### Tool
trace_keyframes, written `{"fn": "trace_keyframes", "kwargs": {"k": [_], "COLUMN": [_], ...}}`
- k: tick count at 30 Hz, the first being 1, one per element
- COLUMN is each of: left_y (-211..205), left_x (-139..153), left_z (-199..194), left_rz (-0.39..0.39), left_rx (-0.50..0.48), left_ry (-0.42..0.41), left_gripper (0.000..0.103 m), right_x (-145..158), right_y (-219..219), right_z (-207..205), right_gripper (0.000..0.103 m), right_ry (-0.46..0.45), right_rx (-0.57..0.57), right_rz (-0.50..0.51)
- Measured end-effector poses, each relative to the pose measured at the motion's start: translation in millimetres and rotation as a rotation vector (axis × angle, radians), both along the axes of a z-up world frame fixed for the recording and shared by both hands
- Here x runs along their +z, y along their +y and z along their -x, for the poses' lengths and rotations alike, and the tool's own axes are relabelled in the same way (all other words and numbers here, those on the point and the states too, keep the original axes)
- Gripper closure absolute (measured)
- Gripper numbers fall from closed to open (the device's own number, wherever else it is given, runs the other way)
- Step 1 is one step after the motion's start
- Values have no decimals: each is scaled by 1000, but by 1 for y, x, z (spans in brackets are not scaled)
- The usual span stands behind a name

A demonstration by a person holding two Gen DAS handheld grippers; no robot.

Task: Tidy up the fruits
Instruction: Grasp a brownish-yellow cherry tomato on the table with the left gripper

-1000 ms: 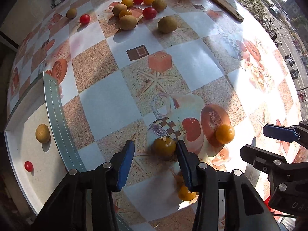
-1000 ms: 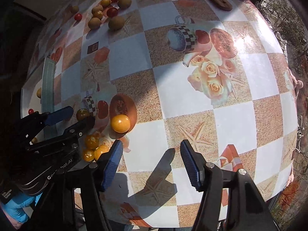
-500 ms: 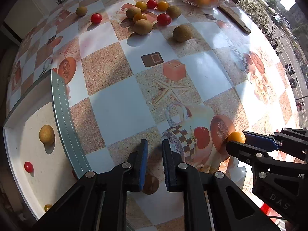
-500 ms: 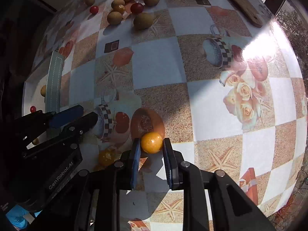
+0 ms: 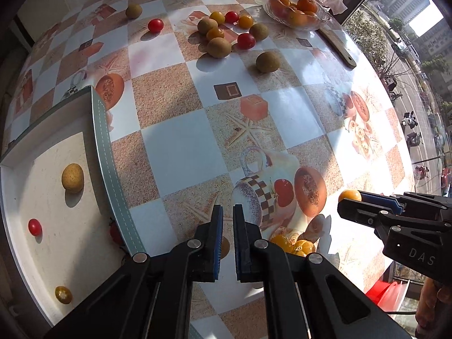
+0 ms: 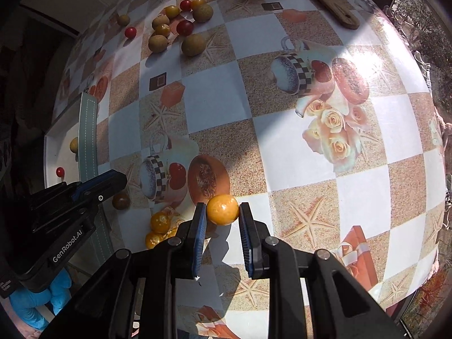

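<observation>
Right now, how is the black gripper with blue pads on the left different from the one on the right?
The right gripper pinches a round yellow-orange tomato between its pads; the left gripper is shut on nothing. The right gripper's jaws stand apart around the fruit; the left gripper's leave only a thin slit. Both are black with blue pads and point down at the checked tablecloth.

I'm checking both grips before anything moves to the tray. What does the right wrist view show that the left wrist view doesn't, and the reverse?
Only right wrist: the right gripper pinching the orange tomato at both pads. Only left wrist: the left gripper shut on nothing, and a yellow tomato in the near corner of the tray. Both: the tray and the glass bowl.
</observation>
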State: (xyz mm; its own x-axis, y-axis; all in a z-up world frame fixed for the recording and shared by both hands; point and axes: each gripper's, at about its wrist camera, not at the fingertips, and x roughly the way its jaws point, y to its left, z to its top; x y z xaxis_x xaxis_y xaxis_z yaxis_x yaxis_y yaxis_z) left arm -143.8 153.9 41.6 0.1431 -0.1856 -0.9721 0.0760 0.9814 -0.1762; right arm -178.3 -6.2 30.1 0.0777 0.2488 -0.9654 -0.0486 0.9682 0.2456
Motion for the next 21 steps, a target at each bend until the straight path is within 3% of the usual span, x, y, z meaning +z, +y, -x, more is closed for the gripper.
{"fn": "trace_keyframes", "kwargs": {"k": [6,16,18,19,20,21], "left_y": [10,17,18,17,16,15], "left_x": [12,9,8,8,11,15], "left_z": [15,25,26,26,28,30], "left_rz": [42,20,13,1,-23,-27], "left_rx": [35,50,48,46,51,43], "left_ry": [-11,18,25,22,-8,-43], "left_gripper": [94,93,75,32,15,15], "right_x": [3,3,3,2,2,1], "right_y": [4,1,0,0,0,0], "right_z": [-1,4,6,6,6,7], "right_gripper": [78,78,78,78,78,78], "right_ry": [-3,0,2,4,7,9], "right_rx": [-18,-27,-26,-27,-28,-31], "right_rz": [-15,-22,-25,-26,-29,-31]}}
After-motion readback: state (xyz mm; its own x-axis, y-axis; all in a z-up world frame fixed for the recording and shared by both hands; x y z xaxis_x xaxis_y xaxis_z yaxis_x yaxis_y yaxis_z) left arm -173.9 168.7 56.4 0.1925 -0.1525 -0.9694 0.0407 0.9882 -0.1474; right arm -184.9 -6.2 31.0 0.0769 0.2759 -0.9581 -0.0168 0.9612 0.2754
